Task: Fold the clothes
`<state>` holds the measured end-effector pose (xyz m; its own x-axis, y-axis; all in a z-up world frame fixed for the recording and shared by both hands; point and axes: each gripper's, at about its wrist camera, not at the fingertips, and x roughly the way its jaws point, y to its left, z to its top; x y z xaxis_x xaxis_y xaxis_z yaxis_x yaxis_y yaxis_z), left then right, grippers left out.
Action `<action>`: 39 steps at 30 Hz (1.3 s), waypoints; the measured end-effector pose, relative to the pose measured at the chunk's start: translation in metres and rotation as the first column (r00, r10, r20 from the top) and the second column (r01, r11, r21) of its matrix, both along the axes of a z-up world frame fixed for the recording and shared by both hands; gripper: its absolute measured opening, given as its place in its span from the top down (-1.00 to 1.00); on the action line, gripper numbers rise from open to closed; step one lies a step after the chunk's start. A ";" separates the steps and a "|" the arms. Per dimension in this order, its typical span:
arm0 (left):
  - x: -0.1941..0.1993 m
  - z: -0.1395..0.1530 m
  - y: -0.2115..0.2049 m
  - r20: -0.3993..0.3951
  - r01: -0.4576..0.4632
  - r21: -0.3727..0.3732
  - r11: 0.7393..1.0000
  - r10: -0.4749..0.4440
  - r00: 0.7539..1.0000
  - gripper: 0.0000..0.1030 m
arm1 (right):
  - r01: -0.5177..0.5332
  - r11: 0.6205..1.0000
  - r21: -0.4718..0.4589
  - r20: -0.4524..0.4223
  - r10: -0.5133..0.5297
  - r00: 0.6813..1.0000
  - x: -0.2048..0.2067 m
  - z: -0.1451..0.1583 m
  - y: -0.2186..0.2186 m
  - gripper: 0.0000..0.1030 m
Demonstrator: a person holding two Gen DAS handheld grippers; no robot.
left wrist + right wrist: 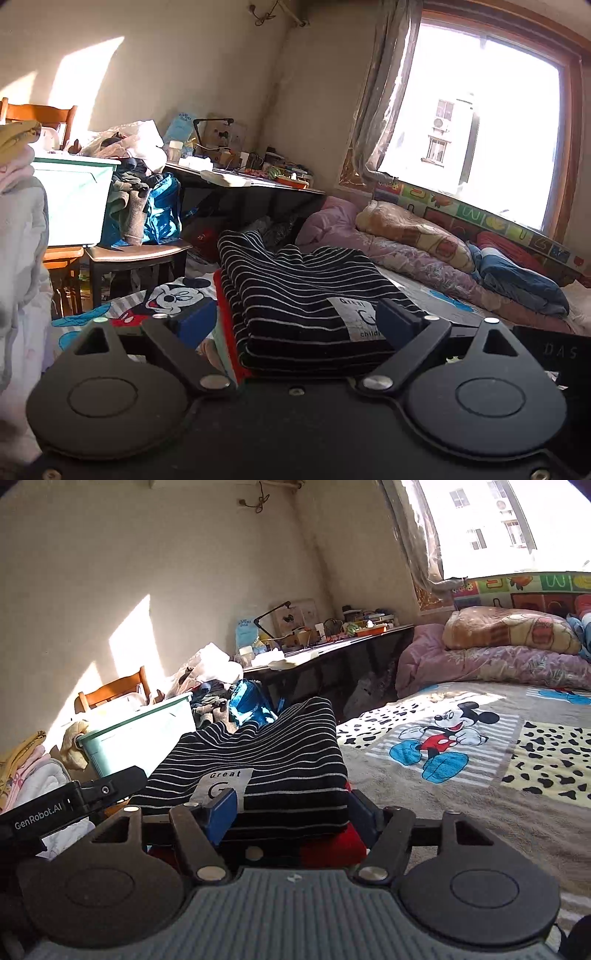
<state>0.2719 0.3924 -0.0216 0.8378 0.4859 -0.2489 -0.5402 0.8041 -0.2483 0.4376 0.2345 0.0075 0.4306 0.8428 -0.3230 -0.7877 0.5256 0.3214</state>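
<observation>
A folded black top with thin white stripes and a white label (pixel 295 280) (pixel 266 746) lies on a low stack, over a red garment (pixel 332 845) and a teal one (pixel 221 339). The stack rests on the Mickey Mouse bed cover (pixel 480 794). My left gripper (pixel 297 321) is open, with its blue pads (pixel 195 323) wide apart on either side of the top's near end. My right gripper (pixel 291 814) is open too. Its pads (pixel 364 818) flank the same end, and I see no squeeze on the cloth.
A pile of pale clothes (pixel 22 221) stands at the left. Beyond it are a green-rimmed storage box (pixel 136 734), a chair with a blue bag (pixel 162 218) and a cluttered desk (pixel 251 184). Pillows and quilts (pixel 413 236) line the window side.
</observation>
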 end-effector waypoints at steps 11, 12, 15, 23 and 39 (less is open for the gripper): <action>-0.055 0.020 -0.050 -0.098 -0.076 -0.039 0.996 0.072 0.993 -1.00 | 0.142 0.985 -0.097 -0.057 -0.148 0.987 -0.066 0.041 -0.048 -0.99; -0.060 0.023 -0.054 -0.105 -0.053 -0.039 0.998 0.049 0.993 -1.00 | 0.148 0.983 -0.109 -0.057 -0.155 0.986 -0.072 0.044 -0.051 -0.99; -0.075 0.030 -0.068 -0.107 0.032 -0.036 0.999 -0.036 0.994 -1.00 | 0.158 0.977 -0.146 -0.043 -0.165 0.985 -0.091 0.050 -0.057 -1.00; -0.107 0.040 -0.097 -0.171 -0.002 0.048 0.999 0.011 0.985 -1.00 | 0.208 0.954 -0.216 -0.018 -0.216 0.976 -0.135 0.052 -0.077 -1.00; -0.132 0.040 -0.104 -0.242 0.025 -0.008 1.000 -0.026 0.970 -1.00 | 0.278 0.917 -0.287 0.022 -0.283 0.959 -0.186 0.054 -0.092 -1.00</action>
